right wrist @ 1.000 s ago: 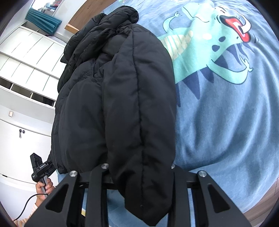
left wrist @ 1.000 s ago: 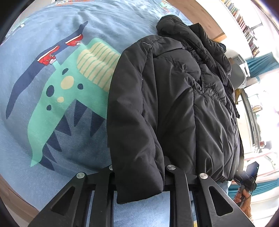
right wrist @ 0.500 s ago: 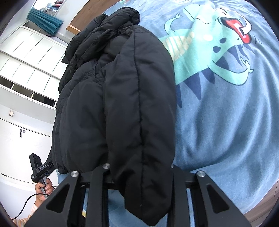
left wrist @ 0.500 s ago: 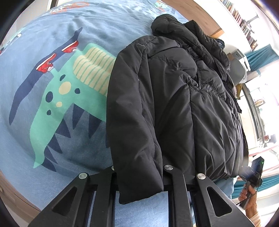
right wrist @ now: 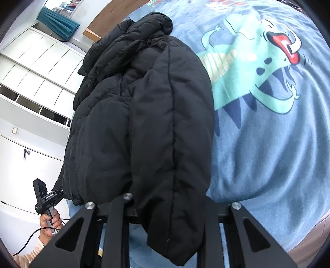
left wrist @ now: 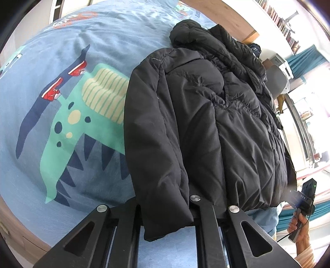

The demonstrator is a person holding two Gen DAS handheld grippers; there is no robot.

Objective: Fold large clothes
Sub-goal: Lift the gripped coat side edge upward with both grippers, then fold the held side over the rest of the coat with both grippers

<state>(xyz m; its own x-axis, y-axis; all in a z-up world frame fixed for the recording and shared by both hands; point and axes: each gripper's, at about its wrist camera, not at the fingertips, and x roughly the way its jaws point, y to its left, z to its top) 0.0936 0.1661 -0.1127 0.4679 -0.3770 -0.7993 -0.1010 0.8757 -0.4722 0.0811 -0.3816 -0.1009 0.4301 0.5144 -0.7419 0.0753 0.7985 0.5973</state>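
Note:
A black puffer jacket (left wrist: 216,123) (right wrist: 123,127) lies lengthwise on a bed, over a blue dinosaur duvet (left wrist: 99,41) (right wrist: 268,160), with both sleeves folded onto its body. My left gripper (left wrist: 165,204) is shut on the cuff end of one sleeve (left wrist: 156,165), which hangs out below the fingers. My right gripper (right wrist: 167,203) has the other sleeve (right wrist: 173,144) pinched between its jaws, which are closing; the cuff droops below them. Each view also shows the other gripper's handle in a hand (left wrist: 301,226) (right wrist: 49,222) beside the jacket's hem.
The wooden bed edge (left wrist: 24,237) (right wrist: 309,247) runs along the near side. White cupboards (right wrist: 31,103) stand beyond the jacket on one side. A wooden headboard (left wrist: 226,18), bookshelves, a grey chair (left wrist: 276,80) and teal curtains (right wrist: 57,22) lie at the far end.
Both pairs of jaws have drawn slightly closer on the sleeves. The left wrist view has tilted a little. The jacket lies as before.

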